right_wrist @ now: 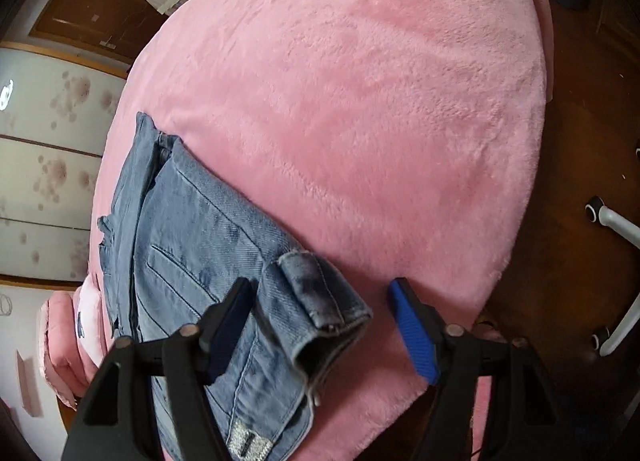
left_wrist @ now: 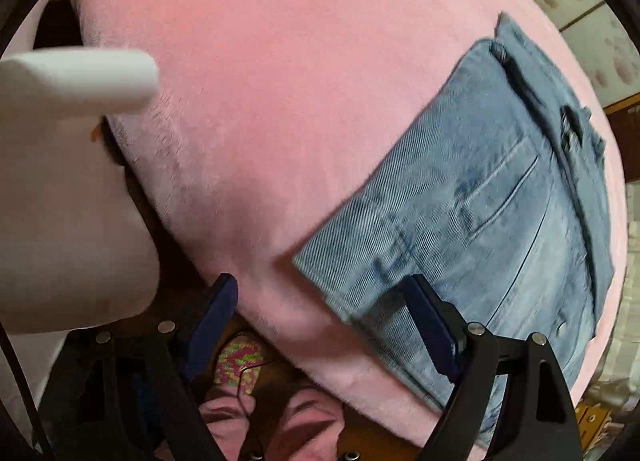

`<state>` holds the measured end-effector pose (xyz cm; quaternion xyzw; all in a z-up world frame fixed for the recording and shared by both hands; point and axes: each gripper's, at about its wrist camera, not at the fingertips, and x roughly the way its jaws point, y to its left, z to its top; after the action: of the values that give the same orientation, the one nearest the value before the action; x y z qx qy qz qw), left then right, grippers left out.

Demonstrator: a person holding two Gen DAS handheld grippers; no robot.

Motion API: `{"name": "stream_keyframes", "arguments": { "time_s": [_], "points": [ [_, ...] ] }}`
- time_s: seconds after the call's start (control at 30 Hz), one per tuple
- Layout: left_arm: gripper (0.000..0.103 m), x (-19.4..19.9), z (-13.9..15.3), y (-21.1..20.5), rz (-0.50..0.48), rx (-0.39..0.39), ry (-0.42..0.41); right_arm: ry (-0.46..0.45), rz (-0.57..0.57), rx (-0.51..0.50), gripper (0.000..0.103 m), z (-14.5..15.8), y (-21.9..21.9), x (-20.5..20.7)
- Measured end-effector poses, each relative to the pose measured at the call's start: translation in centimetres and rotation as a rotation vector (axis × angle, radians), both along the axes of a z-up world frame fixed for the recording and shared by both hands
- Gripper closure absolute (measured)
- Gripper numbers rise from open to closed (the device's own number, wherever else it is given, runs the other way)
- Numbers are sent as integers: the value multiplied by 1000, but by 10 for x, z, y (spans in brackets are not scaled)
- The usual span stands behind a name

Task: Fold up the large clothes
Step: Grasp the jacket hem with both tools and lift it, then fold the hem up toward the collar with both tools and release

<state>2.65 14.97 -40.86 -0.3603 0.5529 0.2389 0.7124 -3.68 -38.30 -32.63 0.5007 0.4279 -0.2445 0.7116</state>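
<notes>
A pink plush blanket [right_wrist: 360, 101] covers the bed; folded jeans [right_wrist: 192, 245] lie near its edge. Left gripper [left_wrist: 320, 325] gapes empty; right gripper [right_wrist: 320, 325] straddles the jeans' hem without pinching it. The wooden floor [right_wrist: 580, 141] is partly cut off.

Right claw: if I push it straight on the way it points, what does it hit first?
Most likely the folded corner of the jeans, which lies between its open fingers; the pink blanket is under that. Depth is uncertain.

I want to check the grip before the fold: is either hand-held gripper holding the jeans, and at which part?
Nothing is held. The right hand-held gripper stands open around a corner of the jeans; the left hand-held gripper is open too.
</notes>
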Motion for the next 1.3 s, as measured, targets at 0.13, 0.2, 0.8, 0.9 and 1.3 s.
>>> {"name": "stream_keyframes", "arguments": {
  "time_s": [0.13,0.2,0.8,0.9,1.3],
  "points": [
    [19,10,1,5,-21,-12,-40,-7,77,-78,72,12,9,8],
    [19,15,-1,8,-30,-40,-61,-35,115,-88,78,17,11,8],
    [93,14,39,3,-120,-206,-117,-115,361,-25,88,83,45,36],
    [93,24,59,0,-132,-224,-53,-85,349,29,89,96,49,46],
    [97,112,209,-27,-195,-191,-73,-242,382,124,91,193,31,134]
  ]
}}
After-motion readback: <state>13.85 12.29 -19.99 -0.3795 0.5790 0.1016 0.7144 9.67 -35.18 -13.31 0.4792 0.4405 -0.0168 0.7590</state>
